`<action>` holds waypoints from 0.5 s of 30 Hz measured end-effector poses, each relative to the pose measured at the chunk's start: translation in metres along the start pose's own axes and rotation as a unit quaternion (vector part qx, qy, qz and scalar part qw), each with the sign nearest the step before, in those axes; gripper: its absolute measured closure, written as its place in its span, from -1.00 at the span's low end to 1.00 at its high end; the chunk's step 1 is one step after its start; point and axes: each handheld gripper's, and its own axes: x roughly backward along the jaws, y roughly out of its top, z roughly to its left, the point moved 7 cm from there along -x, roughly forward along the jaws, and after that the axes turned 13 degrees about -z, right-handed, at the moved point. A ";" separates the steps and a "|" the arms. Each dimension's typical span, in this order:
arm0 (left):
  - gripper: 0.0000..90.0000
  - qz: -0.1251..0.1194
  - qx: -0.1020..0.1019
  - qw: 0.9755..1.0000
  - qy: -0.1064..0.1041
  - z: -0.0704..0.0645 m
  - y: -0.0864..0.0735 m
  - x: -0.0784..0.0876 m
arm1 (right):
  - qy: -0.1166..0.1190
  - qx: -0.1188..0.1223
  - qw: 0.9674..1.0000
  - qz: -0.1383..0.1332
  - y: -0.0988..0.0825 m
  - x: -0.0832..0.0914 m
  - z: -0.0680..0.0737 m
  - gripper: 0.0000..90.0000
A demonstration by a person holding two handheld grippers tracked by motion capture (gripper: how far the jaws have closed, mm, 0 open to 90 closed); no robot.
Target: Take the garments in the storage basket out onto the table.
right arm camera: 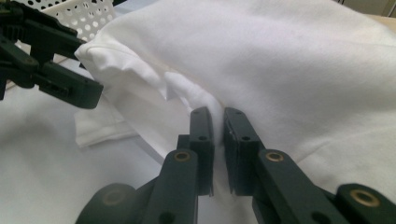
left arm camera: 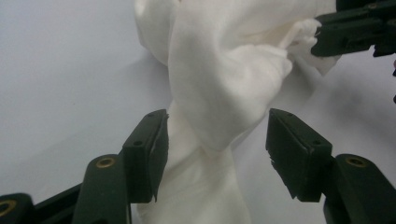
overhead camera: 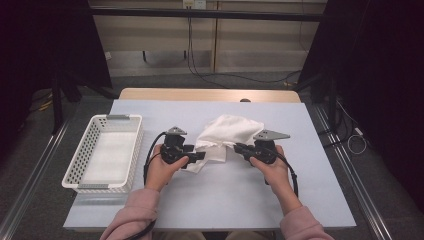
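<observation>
A white cloth point(overhead camera: 225, 134) lies bunched in a loose mound on the pale blue table cover point(overhead camera: 225, 200), between the two grippers and rising a little behind them. Its fabric is soft and creased, with a narrower twisted tail hanging toward the left gripper point(overhead camera: 196, 156).

The left gripper view shows what the high view cannot: the left gripper point(left arm camera: 217, 154) has its jaws standing apart, with the twisted tail of the cloth point(left arm camera: 219, 93) running between them. The cloth brushes the left-hand pad, and a clear gap shows beside the right-hand one, so nothing is pinched. Farther off in that view, the right gripper nips a small fold at the cloth's upper edge.

The right gripper view confirms it: the right gripper point(right arm camera: 218, 135) has its jaws drawn nearly together on a thin ridge of the cloth point(right arm camera: 299, 60).

The high view adds a white perforated basket point(overhead camera: 85, 150), well apart to the outside of the left gripper, and the person's pink sleeves.
</observation>
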 end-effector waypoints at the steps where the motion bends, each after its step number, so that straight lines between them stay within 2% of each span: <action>1: -0.15 -0.001 -0.002 1.000 -0.001 0.000 -0.001 0.000 | 0.000 -0.001 1.000 -0.002 0.001 0.000 0.000 0.85; 2: -0.20 0.001 -0.010 1.000 0.002 0.001 -0.001 -0.001 | 0.001 0.000 1.000 -0.004 0.001 0.000 -0.001 0.84; 5: -0.17 0.005 -0.012 1.000 0.006 0.002 -0.003 -0.001 | 0.001 -0.003 1.000 -0.009 0.004 0.001 -0.001 0.84; 6: -0.14 -0.001 0.000 1.000 0.012 0.002 -0.003 -0.002 | 0.000 -0.004 1.000 -0.010 0.005 0.001 -0.001 0.84; 7: -0.05 0.001 -0.004 1.000 0.013 0.004 -0.004 -0.002 | 0.000 -0.005 1.000 -0.012 0.006 0.002 -0.001 0.84; 9: 0.04 0.000 0.002 1.000 0.018 0.006 -0.005 -0.003 | 0.001 -0.006 1.000 -0.015 0.007 0.003 -0.001 0.84; 10: 0.10 0.003 -0.008 1.000 0.017 0.009 -0.005 -0.003 | -0.001 -0.004 1.000 -0.017 0.008 0.003 -0.002 0.84; 11: 0.16 0.001 -0.004 1.000 0.021 0.009 -0.005 -0.003 | 0.002 -0.010 1.000 -0.015 0.008 0.004 -0.001 0.84; 15: 0.33 -0.005 0.000 1.000 0.012 0.006 -0.004 -0.006 | 0.002 -0.014 1.000 -0.024 0.011 0.006 -0.002 0.84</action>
